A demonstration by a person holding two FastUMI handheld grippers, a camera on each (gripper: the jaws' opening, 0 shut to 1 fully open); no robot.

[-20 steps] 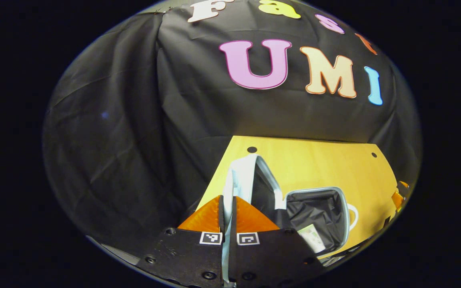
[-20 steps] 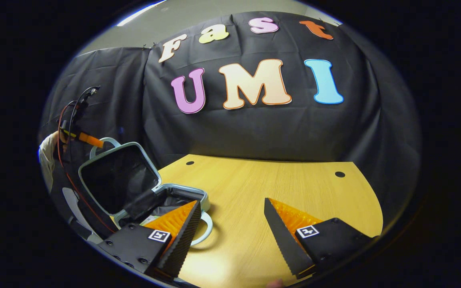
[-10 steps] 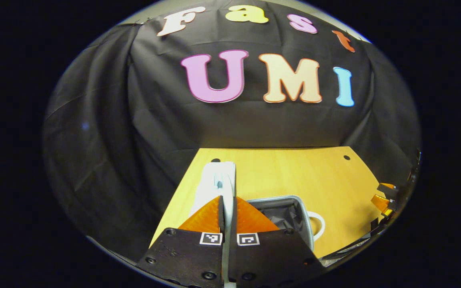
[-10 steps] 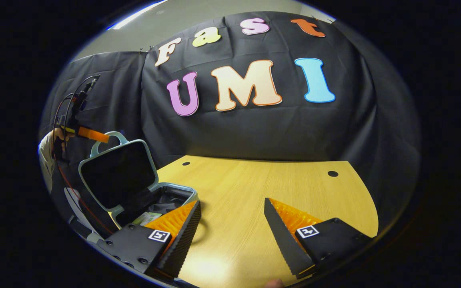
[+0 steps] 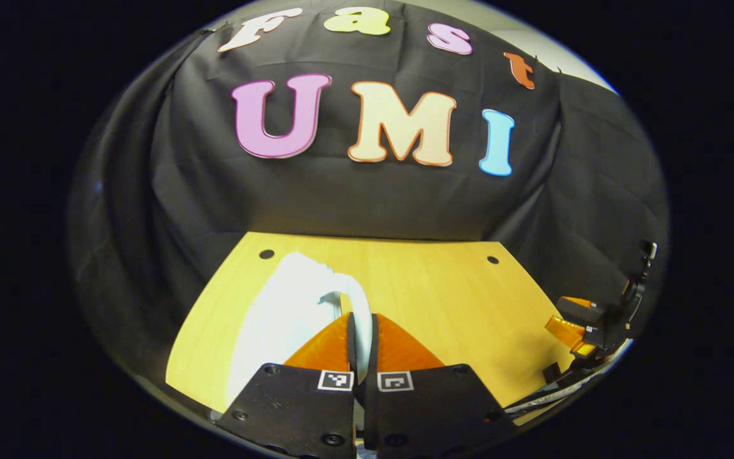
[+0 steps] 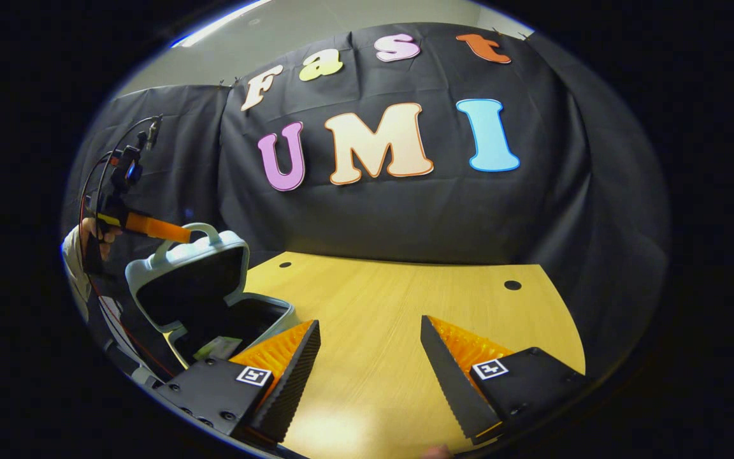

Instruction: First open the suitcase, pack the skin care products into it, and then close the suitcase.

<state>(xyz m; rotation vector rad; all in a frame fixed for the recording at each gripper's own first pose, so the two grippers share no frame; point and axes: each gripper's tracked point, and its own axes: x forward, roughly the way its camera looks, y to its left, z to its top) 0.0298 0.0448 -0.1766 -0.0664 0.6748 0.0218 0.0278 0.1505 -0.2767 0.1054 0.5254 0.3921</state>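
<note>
The pale blue suitcase sits at the table's left end, its lid [image 6: 182,264] tilted partway down over the black-lined base [image 6: 265,306]. A light green skin care pack [image 6: 217,347] lies inside the base. My left gripper [image 5: 360,325] is shut on the lid's handle [image 5: 349,294], with the lid's pale outer shell [image 5: 278,319] just in front of it. From the right gripper view, that left gripper [image 6: 176,233] meets the handle [image 6: 208,229] at the lid's top. My right gripper [image 6: 370,331] stands open above the table, with nothing between its fingers.
The wooden table [image 6: 405,299] has small round holes near its back edge. A hand [image 6: 96,229] with trailing cables holds the left gripper. The right gripper [image 5: 574,325] sits at the table's right edge in the left gripper view.
The lid has swung down from upright toward the base, with my left gripper still shut on its handle. The right gripper has hardly moved.
</note>
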